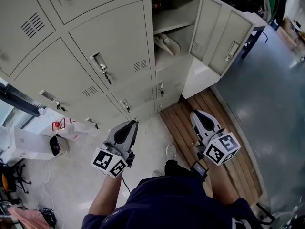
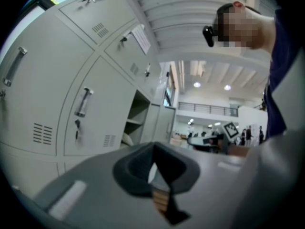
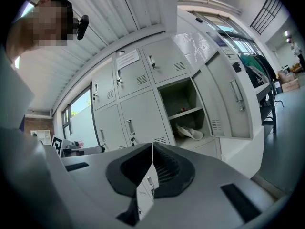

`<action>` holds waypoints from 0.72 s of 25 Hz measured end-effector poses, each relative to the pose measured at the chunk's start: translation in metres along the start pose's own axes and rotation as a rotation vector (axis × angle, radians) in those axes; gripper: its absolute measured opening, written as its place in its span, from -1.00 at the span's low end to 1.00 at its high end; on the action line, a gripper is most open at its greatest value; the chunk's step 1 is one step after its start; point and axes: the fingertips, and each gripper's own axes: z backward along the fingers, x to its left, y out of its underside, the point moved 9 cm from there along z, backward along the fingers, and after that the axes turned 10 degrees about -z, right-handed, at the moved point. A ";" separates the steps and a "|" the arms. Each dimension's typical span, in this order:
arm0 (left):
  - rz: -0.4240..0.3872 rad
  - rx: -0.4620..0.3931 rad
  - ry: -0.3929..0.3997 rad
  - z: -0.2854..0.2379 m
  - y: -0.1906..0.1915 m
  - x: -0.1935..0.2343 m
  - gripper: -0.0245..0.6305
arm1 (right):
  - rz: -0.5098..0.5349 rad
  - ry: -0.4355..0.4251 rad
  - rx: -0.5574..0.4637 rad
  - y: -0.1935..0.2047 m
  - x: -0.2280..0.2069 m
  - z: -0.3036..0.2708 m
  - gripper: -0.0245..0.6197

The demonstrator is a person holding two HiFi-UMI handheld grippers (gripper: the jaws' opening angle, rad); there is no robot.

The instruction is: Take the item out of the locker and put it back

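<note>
Left gripper (image 1: 135, 122) and right gripper (image 1: 195, 113), closed and empty, face the white item (image 1: 167, 44) beside the open door (image 1: 222, 36).

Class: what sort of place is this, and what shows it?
Likely a workplace locker area: a bank of grey metal lockers, one door open, wooden slats on the floor.

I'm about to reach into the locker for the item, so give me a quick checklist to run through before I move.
1. Locker door open: ok, swung wide.
2. Pale item in sight: ok, lying under the shelf.
3. Left gripper empty: ok, shut on nothing.
4. Right gripper empty: ok, shut on nothing.
5. Jaws opened for a grasp: not ok, both pairs together.
6. Grippers at the opening: not ok, both well short of it.
</note>
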 end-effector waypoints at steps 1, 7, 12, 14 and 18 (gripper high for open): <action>0.002 0.003 -0.004 -0.008 0.001 0.003 -0.92 | -0.002 -0.003 0.005 -0.002 -0.008 -0.006 -0.90; 0.012 0.024 -0.029 -0.053 0.005 0.017 -0.92 | -0.003 -0.022 0.030 -0.019 -0.049 -0.040 -0.90; 0.017 0.037 -0.043 -0.092 0.009 0.029 -0.91 | 0.001 -0.029 0.049 -0.032 -0.084 -0.065 -0.90; 0.015 0.042 -0.052 -0.106 0.009 0.031 -0.91 | -0.001 -0.041 0.058 -0.038 -0.097 -0.075 -0.90; 0.009 0.052 -0.078 -0.128 0.008 0.036 -0.91 | -0.003 -0.072 0.074 -0.048 -0.121 -0.098 -0.90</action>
